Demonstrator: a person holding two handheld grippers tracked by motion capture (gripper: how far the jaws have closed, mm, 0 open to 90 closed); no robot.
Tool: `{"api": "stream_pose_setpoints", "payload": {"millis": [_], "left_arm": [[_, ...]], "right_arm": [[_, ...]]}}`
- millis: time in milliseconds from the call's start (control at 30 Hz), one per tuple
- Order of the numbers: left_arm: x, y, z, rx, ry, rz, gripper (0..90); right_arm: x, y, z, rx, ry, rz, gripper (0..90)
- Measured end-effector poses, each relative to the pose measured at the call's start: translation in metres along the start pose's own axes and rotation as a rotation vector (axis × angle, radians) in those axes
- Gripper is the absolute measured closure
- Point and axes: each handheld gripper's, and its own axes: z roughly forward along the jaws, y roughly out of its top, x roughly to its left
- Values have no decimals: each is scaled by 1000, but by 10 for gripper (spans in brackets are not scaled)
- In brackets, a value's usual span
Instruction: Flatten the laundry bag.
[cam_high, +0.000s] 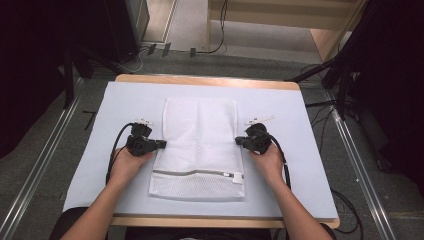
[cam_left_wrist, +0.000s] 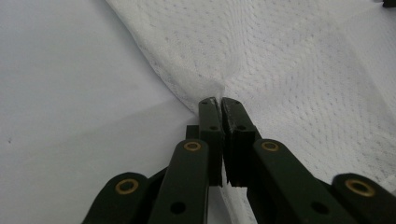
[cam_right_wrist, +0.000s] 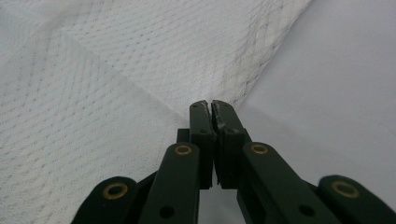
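Jaws of the left gripper are pressed together on the left edge of the white mesh laundry bag, the fabric puckering into folds right at their tips. Jaws of the right gripper are likewise clamped on the bag's right edge, pinching a small ridge of mesh. From the high view, the bag lies flat in the middle of the pale blue sheet covering the wooden bench, its grey zipper running across near the person's end. Left hand and right hand hold the grippers at opposite sides, about halfway along the bag.
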Motion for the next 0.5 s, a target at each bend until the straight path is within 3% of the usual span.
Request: {"api": "stream_pose_setpoints", "payload": {"millis": [167, 500], "left_arm": [[12, 10, -1, -44, 0, -38, 886], [26, 22, 7, -61, -7, -56, 873]], "right_arm": [[-8, 7, 3, -15, -13, 14, 893], [-20, 26, 13, -34, -11, 22, 893]]}}
